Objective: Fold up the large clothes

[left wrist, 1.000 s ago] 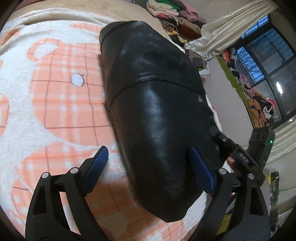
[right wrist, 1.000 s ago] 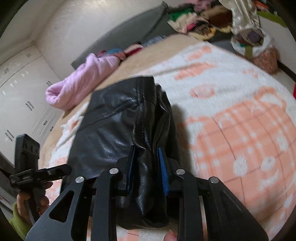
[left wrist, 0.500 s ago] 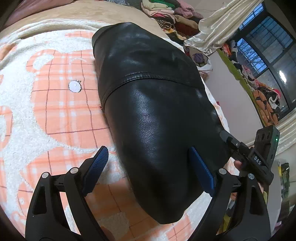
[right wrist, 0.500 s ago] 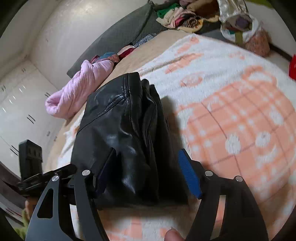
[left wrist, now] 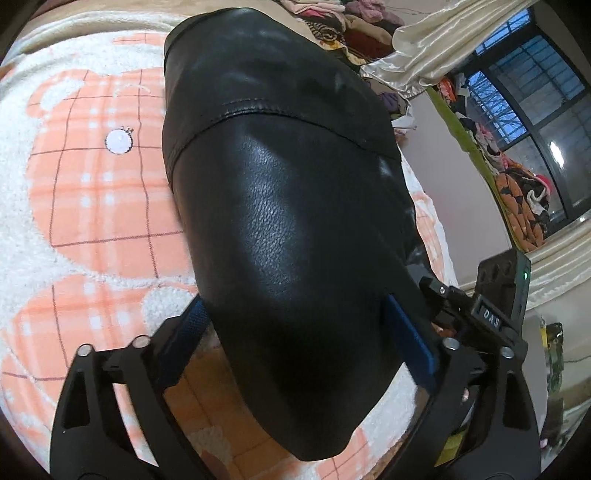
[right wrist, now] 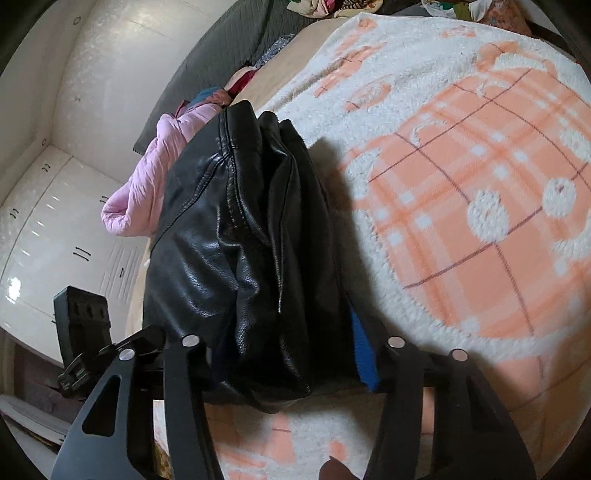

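The left gripper has its 2 blue-padded fingers wide apart, one on each side of the near end of the black leather jacket. The pads sit close to the leather, but it is not clear if they touch it. The right gripper is also spread, and the folded edge of the jacket lies between its fingers; only the right blue pad shows, just beside the leather, while the left one is hidden behind the folds.

The jacket is folded into a thick, long bundle with several layers visible at its side and a stitched seam across the top. It lies on a fluffy white blanket with an orange checked bear pattern, which covers the bed.

In the left view, the body of the other gripper appears at the right, beside the jacket. Far right there is a dark window with a pale satin curtain and piles of clothes. In the right view, a pink padded garment lies on the far left of the bed, near white cabinets.
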Demonstrator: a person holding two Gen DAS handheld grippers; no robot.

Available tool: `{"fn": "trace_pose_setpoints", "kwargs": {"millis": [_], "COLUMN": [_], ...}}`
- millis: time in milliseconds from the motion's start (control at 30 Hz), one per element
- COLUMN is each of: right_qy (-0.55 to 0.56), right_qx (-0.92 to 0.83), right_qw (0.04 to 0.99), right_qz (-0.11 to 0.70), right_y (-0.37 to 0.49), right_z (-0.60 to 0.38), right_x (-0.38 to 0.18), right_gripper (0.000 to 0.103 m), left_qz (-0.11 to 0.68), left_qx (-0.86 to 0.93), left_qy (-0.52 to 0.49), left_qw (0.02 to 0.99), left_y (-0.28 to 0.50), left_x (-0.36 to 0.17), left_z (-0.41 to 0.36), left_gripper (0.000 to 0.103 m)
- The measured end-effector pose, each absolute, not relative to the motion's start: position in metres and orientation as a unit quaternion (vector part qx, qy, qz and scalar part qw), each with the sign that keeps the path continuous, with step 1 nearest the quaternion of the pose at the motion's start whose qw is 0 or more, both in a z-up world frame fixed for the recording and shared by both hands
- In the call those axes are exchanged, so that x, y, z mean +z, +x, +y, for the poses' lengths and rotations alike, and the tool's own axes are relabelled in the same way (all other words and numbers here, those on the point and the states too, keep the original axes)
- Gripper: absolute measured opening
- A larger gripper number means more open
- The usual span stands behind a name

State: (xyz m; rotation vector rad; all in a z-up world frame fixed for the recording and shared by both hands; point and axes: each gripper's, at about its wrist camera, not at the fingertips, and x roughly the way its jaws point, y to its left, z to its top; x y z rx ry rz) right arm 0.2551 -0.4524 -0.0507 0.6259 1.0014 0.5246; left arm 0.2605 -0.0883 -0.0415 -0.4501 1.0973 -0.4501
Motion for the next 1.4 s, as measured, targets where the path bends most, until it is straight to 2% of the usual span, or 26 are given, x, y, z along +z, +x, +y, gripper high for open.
{"fn": "trace_pose_setpoints", "kwargs": {"millis": [167, 300, 367, 400, 467, 700, 767, 900, 933, 967, 1000, 1067, 1100, 1233, 1367, 1400], "right_qy": [0.317, 0.228, 0.22, 0.213, 0.225, 0.207, 0.217, 0.2, 0.199, 0.203, 0.216, 0.204, 0.187, 0.179, 0.188, 0.185], "right_qx": [0.276, 0.255, 0.25, 0.248, 0.257, 0.196, 0.196, 0.177, 0.173, 0.17, 0.188, 0.196, 0.206, 0.218, 0.189, 0.186], "right_qw": [0.765, 0.805, 0.807, 0.798, 0.794, 0.868, 0.867, 0.878, 0.874, 0.87, 0.859, 0.864, 0.87, 0.876, 0.857, 0.857], "right_qz": [0.489, 0.485, 0.488, 0.506, 0.502, 0.407, 0.403, 0.398, 0.408, 0.417, 0.424, 0.417, 0.406, 0.391, 0.44, 0.443], "right_y": [0.241, 0.23, 0.232, 0.233, 0.23, 0.263, 0.282, 0.318, 0.328, 0.333, 0.343, 0.344, 0.342, 0.344, 0.358, 0.357], "right_z": [-0.414, -0.376, -0.378, -0.38, -0.39, -0.4, -0.39, -0.368, -0.367, -0.367, -0.364, -0.362, -0.361, -0.372, -0.37, -0.369], "right_x": [-0.057, -0.046, -0.043, -0.044, -0.037, 0.02, 0.023, 0.018, 0.01, 0.003, -0.006, -0.007, 0.0, 0.002, -0.037, -0.041], "right_gripper": [0.049, 0.052, 0.071, 0.094, 0.094, 0.096, 0.091, 0.09, 0.087, 0.061, 0.044, 0.024, 0.021, 0.017, 0.03, 0.03], "left_qz": [0.508, 0.519, 0.51, 0.506, 0.501, 0.491, 0.489, 0.485, 0.484, 0.484, 0.483, 0.48, 0.479, 0.472, 0.462, 0.462], "left_qx": [-0.17, -0.159, -0.155, -0.153, -0.151, -0.142, -0.139, -0.133, -0.132, -0.131, -0.13, -0.128, -0.128, -0.132, -0.128, -0.127], "left_qy": [-0.177, -0.146, -0.135, -0.134, -0.132, -0.114, -0.109, -0.102, -0.099, -0.097, -0.095, -0.087, -0.085, -0.075, -0.049, -0.048], "left_qw": [0.826, 0.827, 0.836, 0.838, 0.842, 0.852, 0.854, 0.858, 0.859, 0.86, 0.861, 0.863, 0.864, 0.869, 0.876, 0.877], "left_y": [0.27, 0.272, 0.268, 0.267, 0.265, 0.263, 0.261, 0.258, 0.257, 0.257, 0.256, 0.253, 0.252, 0.25, 0.247, 0.247], "left_x": [-0.027, -0.034, -0.035, -0.033, -0.033, -0.03, -0.029, -0.027, -0.027, -0.027, -0.026, -0.025, -0.025, -0.026, -0.026, -0.026], "left_z": [-0.059, -0.046, -0.048, -0.05, -0.052, -0.063, -0.067, -0.076, -0.077, -0.078, -0.081, -0.085, -0.086, -0.096, -0.106, -0.107], "left_gripper": [0.082, 0.081, 0.081, 0.081, 0.081, 0.081, 0.081, 0.081, 0.081, 0.081, 0.081, 0.081, 0.081, 0.082, 0.083, 0.083]}}
